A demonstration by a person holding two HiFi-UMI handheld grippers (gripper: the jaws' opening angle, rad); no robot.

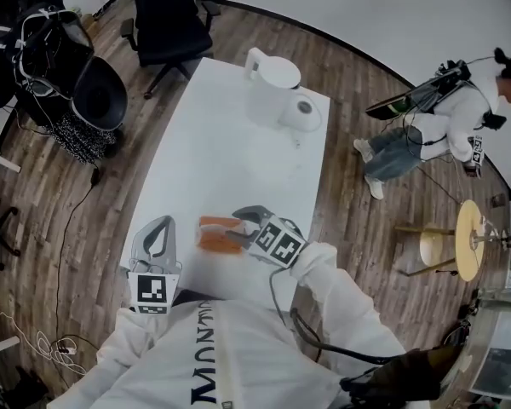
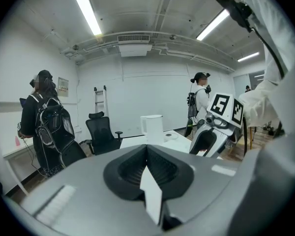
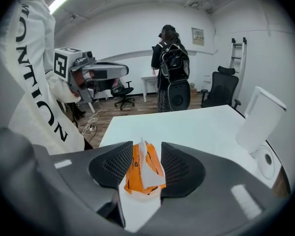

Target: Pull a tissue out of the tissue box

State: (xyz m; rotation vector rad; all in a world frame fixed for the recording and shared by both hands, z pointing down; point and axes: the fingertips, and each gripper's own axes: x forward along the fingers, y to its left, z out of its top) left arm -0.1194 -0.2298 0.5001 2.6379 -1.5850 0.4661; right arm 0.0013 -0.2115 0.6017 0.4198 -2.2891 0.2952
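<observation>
An orange tissue box [image 1: 215, 235] is seen lying on the white desk [image 1: 238, 126], near the edge closest to the person and just in front of the white sweatshirt [image 1: 221, 356]. In the right gripper view it looks like a soft, slightly crumpled pack rather than a stiff carton, bright orange with dark print on its top face. A white tissue [image 3: 148, 170] stands up out of the opening in the middle of the pack, folded to a loose point and leaning slightly to one side.

The right tongs [image 3: 146, 146] are held wide apart, angled down over the box, which is framed between the two dark ribbed pads [image 3: 179, 168]. A gap is left on each side, so nothing is gripped. In the head view the right tongs [image 1: 237, 227] are placed over the right end of the box.

The left tongs [image 2: 147, 149] are closed tip to tip with nothing between them. In the head view the left tongs [image 1: 162, 226] are held over the desk's near corner, to the left of the box and apart from it.

The print on the box is too small to be read. Dark capital letters run along the sweatshirt, but the whole word cannot be made out. A black-and-white square marker is carried on each cube [image 1: 277, 244].
</observation>
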